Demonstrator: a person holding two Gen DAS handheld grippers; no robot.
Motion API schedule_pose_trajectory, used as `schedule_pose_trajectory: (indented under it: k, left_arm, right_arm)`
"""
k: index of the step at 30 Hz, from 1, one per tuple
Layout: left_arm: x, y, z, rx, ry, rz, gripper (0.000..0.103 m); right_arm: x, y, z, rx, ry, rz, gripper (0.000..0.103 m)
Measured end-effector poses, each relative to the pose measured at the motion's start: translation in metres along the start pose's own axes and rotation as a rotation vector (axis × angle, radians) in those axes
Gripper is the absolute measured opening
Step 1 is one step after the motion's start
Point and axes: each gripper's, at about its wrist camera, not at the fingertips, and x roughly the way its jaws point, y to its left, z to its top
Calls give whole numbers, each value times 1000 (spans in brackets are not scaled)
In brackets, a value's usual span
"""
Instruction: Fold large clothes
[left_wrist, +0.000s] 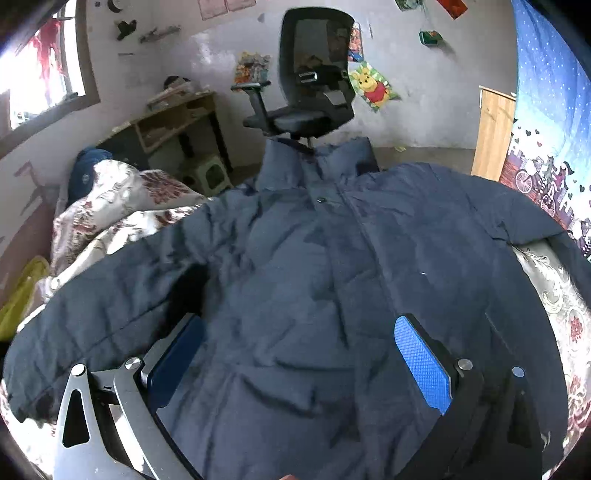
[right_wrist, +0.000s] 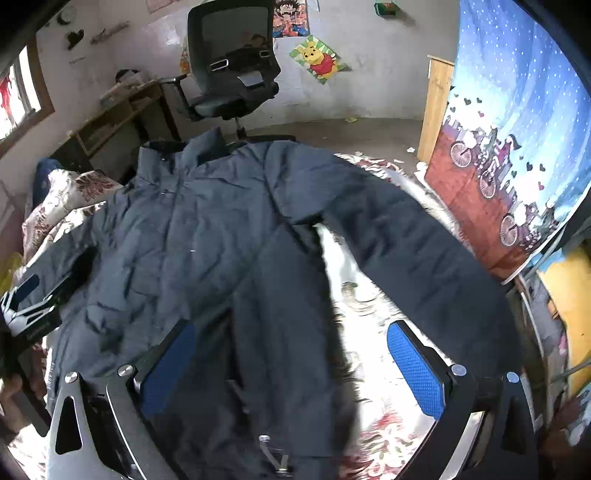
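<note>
1. The jacket (left_wrist: 314, 266) is laid out front-up on a flowery bedspread (right_wrist: 369, 295), collar pointing at the office chair (left_wrist: 314, 85), both sleeves spread wide. Looks to me like it's flattened out this way so the sleeves can be folded in first.
2. Left gripper (left_wrist: 299, 358) hangs over the lower front of the jacket, jaws spread wide, nothing pinched.
3. Right gripper (right_wrist: 291, 365) is also spread, empty, straddling the jacket's side edge near the hem, one finger over cloth, the other over bare bedspread. That sleeve (right_wrist: 424, 251) lies just ahead of it.
</note>
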Motion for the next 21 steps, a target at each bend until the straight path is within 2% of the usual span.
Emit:
schedule_pose_trajectory:
  k: [3,6,10,13,17,21]
  left_arm:
    - [15,-17,6,1,17,-9,102]
    - [27,-34,13,10,15,-27,102]
    - [44,-53,18,-5,34,-71,102]
    - [59,-66,20,-18,49,-108,102]
    - [82,-85,23,-17,70,-123,102]
    - [100,-99,29,-47,67,-139,102]
  right_arm:
    - [0,-19,-8,33,-38,64,103]
    - [5,-43,-18,100,-33,116,103]
    - [9,-78,-36,273,-43,208,103]
    - [21,-104,-54,416,-16,326,103]
    - [37,-127,-66,545,-14,346,103]
    - [44,-159,-76,732,-74,370,103]
